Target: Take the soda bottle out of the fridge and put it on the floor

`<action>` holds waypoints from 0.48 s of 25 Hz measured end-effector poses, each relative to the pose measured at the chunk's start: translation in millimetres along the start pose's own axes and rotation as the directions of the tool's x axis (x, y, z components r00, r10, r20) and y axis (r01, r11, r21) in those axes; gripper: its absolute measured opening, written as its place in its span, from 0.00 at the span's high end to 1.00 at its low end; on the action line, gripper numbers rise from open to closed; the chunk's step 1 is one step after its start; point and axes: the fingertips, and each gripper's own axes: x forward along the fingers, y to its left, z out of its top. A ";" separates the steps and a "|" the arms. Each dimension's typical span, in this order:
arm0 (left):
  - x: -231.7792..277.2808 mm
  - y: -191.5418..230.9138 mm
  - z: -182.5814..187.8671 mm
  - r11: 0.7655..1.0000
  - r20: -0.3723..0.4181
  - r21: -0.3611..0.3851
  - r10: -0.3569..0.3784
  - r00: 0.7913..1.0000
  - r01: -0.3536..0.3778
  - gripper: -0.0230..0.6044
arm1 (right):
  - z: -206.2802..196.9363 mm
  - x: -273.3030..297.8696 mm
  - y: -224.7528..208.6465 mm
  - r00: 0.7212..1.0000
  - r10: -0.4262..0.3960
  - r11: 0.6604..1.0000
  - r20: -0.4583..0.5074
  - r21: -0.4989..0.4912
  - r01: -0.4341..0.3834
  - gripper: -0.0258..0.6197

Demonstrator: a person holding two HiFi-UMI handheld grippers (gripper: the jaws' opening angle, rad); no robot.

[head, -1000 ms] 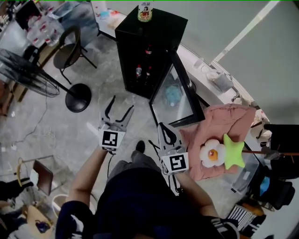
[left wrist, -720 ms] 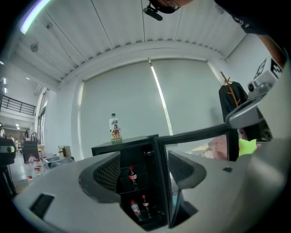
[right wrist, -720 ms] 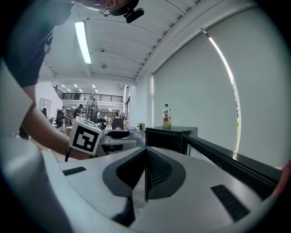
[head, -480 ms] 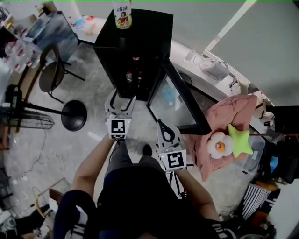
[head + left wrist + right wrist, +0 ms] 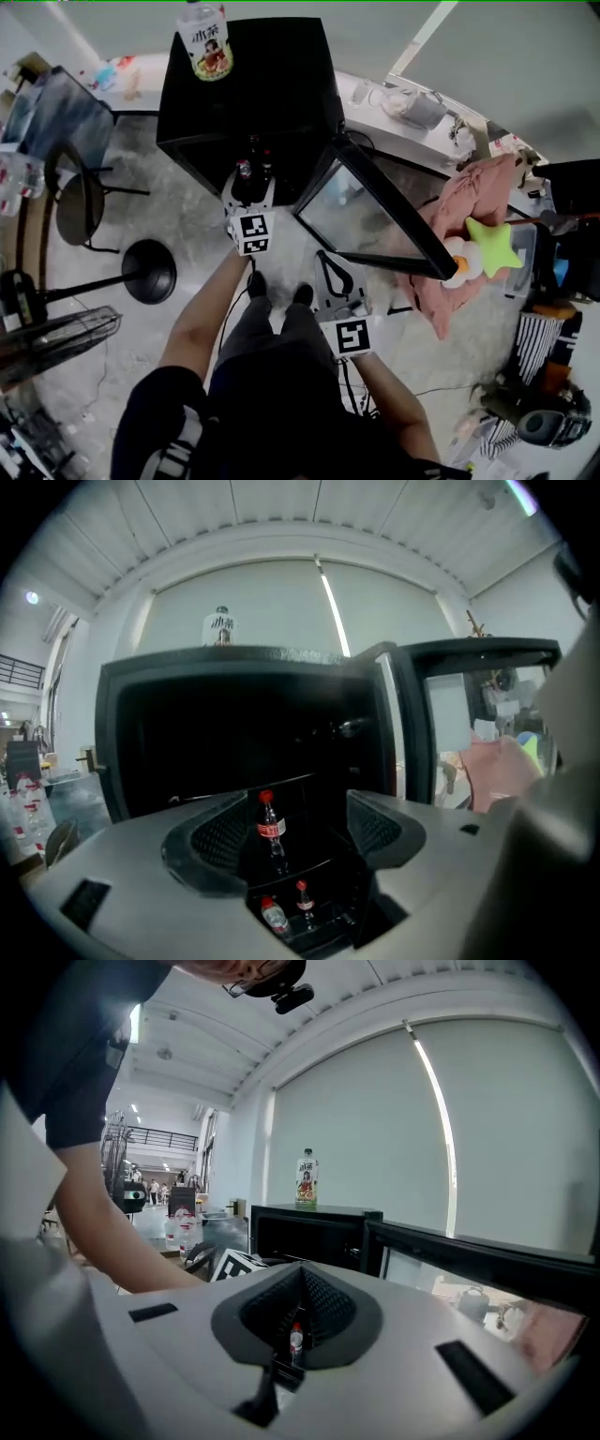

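The black fridge (image 5: 272,84) stands with its glass door (image 5: 375,211) swung open to the right. On an upper shelf stands the soda bottle (image 5: 270,829), with a red cap and red label; two smaller bottles (image 5: 289,907) stand on the shelf below. My left gripper (image 5: 251,187) is open at the fridge mouth, and the soda bottle (image 5: 246,170) shows between its jaws, a short way ahead and untouched. My right gripper (image 5: 326,261) hangs lower, in front of the door, shut and empty; a bottle (image 5: 296,1340) shows far off through its narrow slit.
A tall tea bottle (image 5: 206,42) stands on top of the fridge. Left of it are a chair (image 5: 75,197) and a fan's round base (image 5: 150,272). At the right, a pink cloth (image 5: 469,202) and a green star toy (image 5: 494,244) lie beyond the door.
The person has walked up to the fridge. My left gripper has moved forward to the fridge opening, still open. My right gripper stayed low and shut.
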 end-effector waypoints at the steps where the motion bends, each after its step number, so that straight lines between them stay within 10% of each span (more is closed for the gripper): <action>1: 13.6 1.6 -8.8 1.000 -0.011 -0.003 0.004 1.000 -0.004 0.44 | -3.1 4.3 0.1 1.000 -0.003 1.000 -0.002 0.005 0.003 0.93; 12: 129.6 25.8 -90.9 0.990 -0.078 -0.054 0.125 0.989 -0.129 0.44 | -78.6 39.2 -13.4 0.995 0.058 0.998 -0.075 0.028 -0.056 0.93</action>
